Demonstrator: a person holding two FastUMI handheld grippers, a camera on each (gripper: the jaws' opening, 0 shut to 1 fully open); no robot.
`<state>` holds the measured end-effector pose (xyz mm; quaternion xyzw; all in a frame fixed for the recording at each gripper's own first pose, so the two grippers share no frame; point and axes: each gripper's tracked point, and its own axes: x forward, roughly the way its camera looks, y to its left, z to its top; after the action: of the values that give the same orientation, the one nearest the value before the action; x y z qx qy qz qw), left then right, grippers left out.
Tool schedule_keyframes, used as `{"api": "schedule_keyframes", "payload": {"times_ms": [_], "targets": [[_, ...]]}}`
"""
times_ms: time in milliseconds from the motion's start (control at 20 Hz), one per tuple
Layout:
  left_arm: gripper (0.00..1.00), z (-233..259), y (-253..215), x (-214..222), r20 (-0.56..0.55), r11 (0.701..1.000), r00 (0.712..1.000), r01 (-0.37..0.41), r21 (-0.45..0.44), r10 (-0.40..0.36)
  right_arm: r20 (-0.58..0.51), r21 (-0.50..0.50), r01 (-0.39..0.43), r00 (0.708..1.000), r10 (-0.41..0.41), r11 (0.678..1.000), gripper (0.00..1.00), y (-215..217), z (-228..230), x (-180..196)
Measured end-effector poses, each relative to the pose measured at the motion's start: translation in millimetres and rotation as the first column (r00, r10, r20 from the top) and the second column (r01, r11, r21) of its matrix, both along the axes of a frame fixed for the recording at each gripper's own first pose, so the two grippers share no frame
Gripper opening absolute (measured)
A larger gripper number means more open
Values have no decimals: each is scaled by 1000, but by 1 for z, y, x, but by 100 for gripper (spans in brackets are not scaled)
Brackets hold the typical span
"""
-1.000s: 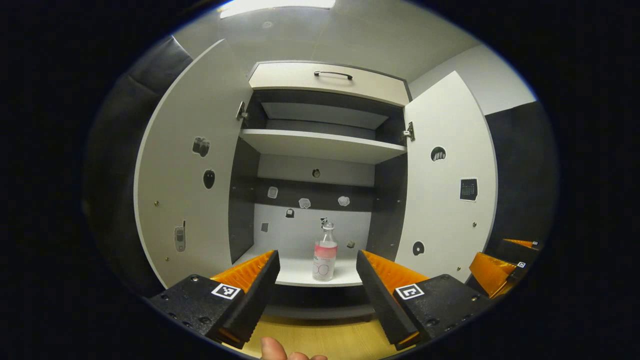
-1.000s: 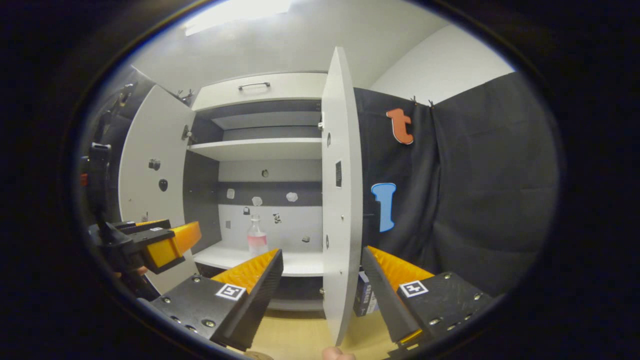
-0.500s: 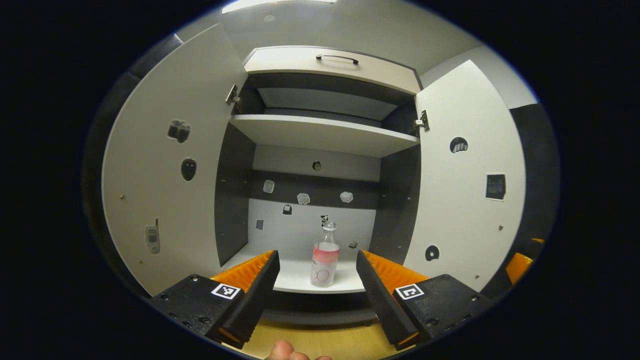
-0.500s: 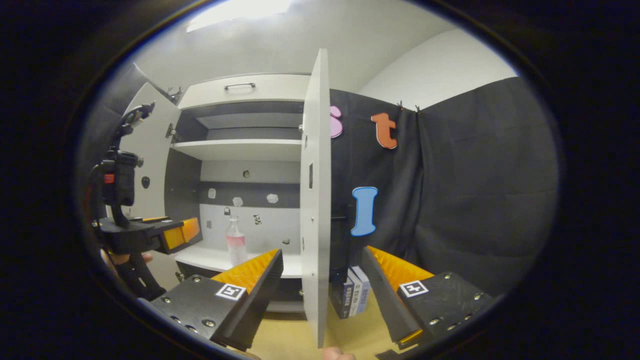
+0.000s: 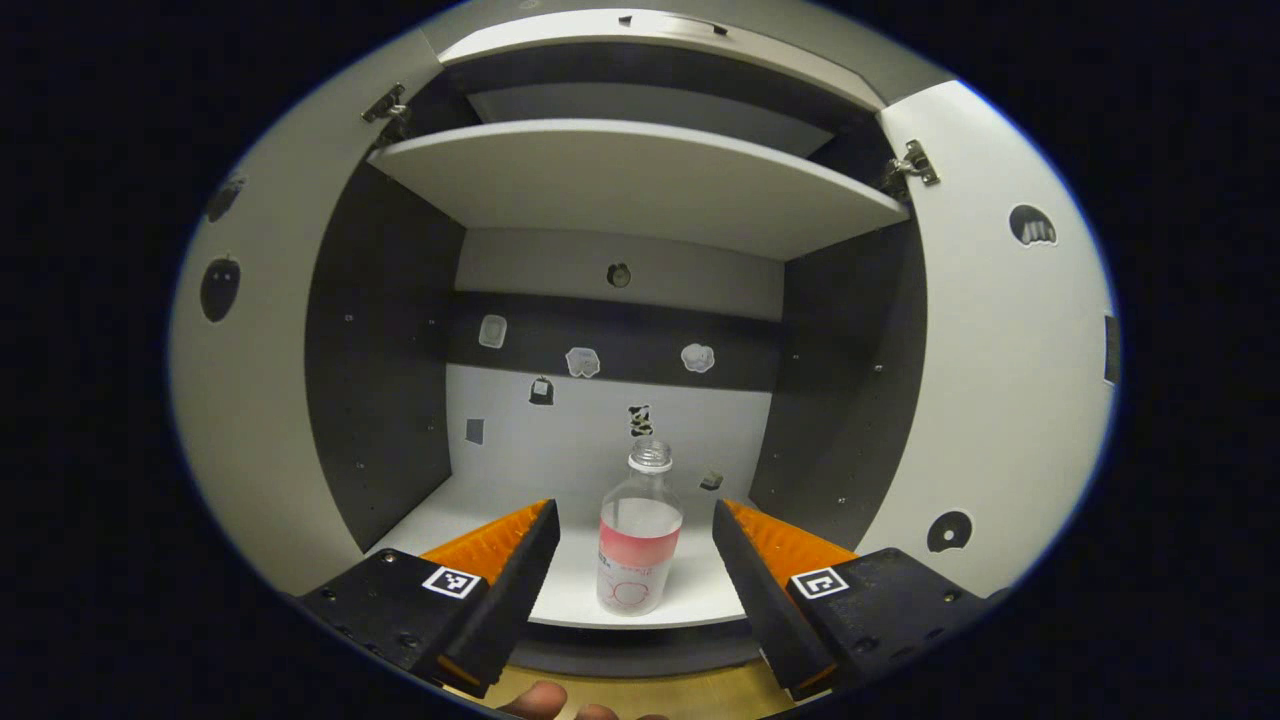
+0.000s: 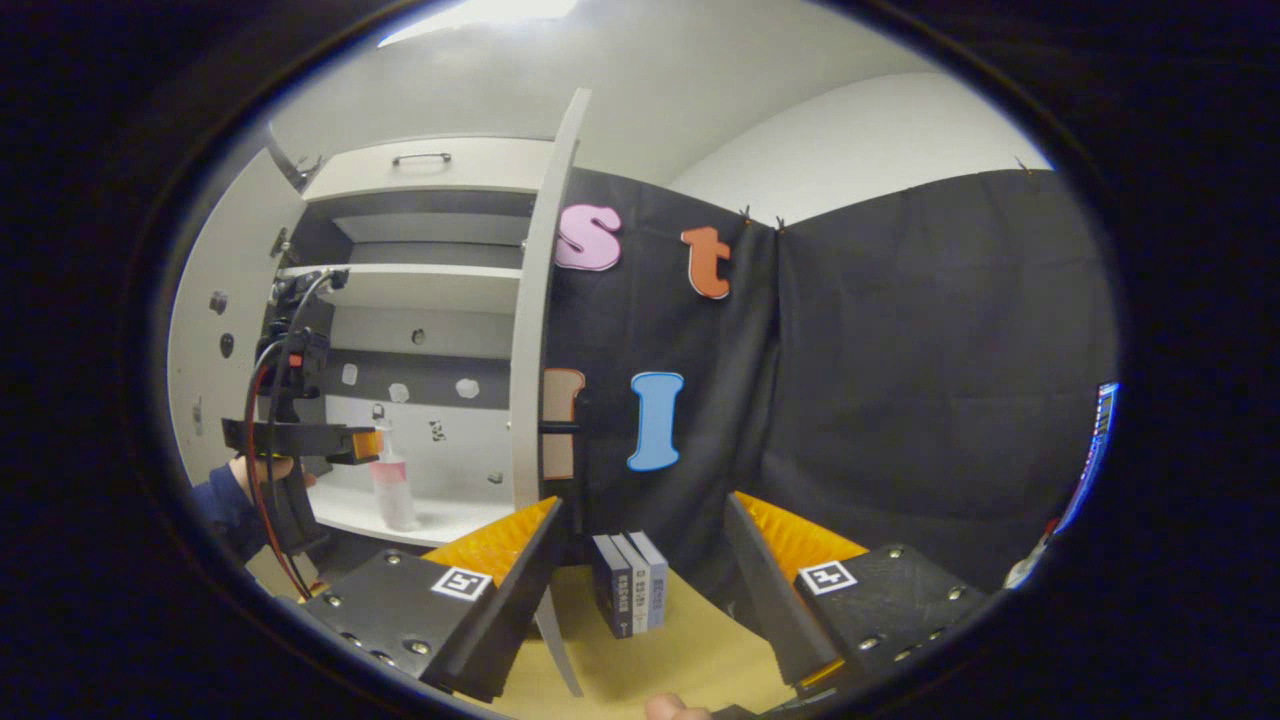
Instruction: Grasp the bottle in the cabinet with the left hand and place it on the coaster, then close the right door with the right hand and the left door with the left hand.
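A clear bottle (image 5: 639, 540) with pink liquid and no cap stands upright near the front edge of the cabinet's lower shelf (image 5: 590, 600). My left gripper (image 5: 632, 560) is open, its fingers on either side of the bottle and still short of it. In the right gripper view the left gripper (image 6: 345, 445) reaches toward the bottle (image 6: 392, 490) inside the cabinet. Both cabinet doors stand open: the left door (image 5: 250, 360) and the right door (image 5: 1010, 350). My right gripper (image 6: 645, 560) is open and holds nothing, just right of the right door's edge (image 6: 535, 330).
An upper shelf (image 5: 640, 180) spans the cabinet above the bottle. A few upright books (image 6: 630, 595) stand on the wooden tabletop (image 6: 690, 650) beyond my right gripper. Black cloth wall hangs behind them. A person's sleeve (image 6: 225, 505) holds the left gripper.
My left gripper has advanced toward the cabinet, so the bottle sits larger between its fingers. My right gripper has swung right, past the right door's edge, bringing the books into sight.
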<state>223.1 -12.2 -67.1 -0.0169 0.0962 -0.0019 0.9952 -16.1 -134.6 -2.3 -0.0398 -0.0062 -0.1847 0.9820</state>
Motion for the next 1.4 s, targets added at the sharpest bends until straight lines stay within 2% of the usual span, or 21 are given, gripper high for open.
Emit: {"api": "schedule_keyframes", "payload": {"times_ms": [250,300,550,600,650,700,950,1000,1150,1200,1300,1350,1400], "targets": [[97,-24,4,46,-87,998,996,-27,56,32,-10,-2,22,1000,-22,1000,93,-4,-5,6],[97,-31,6,52,-111,997,993,-39,74,47,-12,0,20,1000,-20,1000,96,-3,-7,9],[96,-55,2,66,-207,992,977,-33,125,58,-35,11,11,999,-11,1000,96,-3,-18,12],[90,-55,2,64,-210,991,976,-33,133,61,-39,10,11,999,-11,1000,93,-4,-20,15],[79,-54,-1,66,-211,991,976,-23,134,52,-41,10,9,999,-9,1000,93,-5,-21,16],[80,-55,-3,64,-219,991,975,-14,136,44,-41,11,8,999,-7,1000,96,-6,-21,17],[78,-48,-10,42,-211,995,978,21,94,0,-34,15,-17,999,17,1000,94,-7,-18,13],[80,-45,-11,34,-197,996,980,30,83,-13,-34,16,-22,999,22,1000,96,-8,-17,11],[78,-31,-10,4,-151,998,987,55,36,-49,-30,20,-39,999,39,999,96,-8,-14,7],[78,-28,-8,-8,-139,998,989,60,17,-57,-27,20,-42,999,43,999,94,-7,-14,6],[78,-24,-4,-31,-121,997,990,74,-15,-75,-28,19,-52,998,52,998,96,-6,-14,2],[78,-24,-1,-43,-119,997,990,76,-26,-79,-31,17,-58,998,58,998,93,-5,-13,1],[78,-27,4,-56,-120,997,990,70,-40,-75,-32,16,-63,997,64,998,96,-4,-14,-1]]}}
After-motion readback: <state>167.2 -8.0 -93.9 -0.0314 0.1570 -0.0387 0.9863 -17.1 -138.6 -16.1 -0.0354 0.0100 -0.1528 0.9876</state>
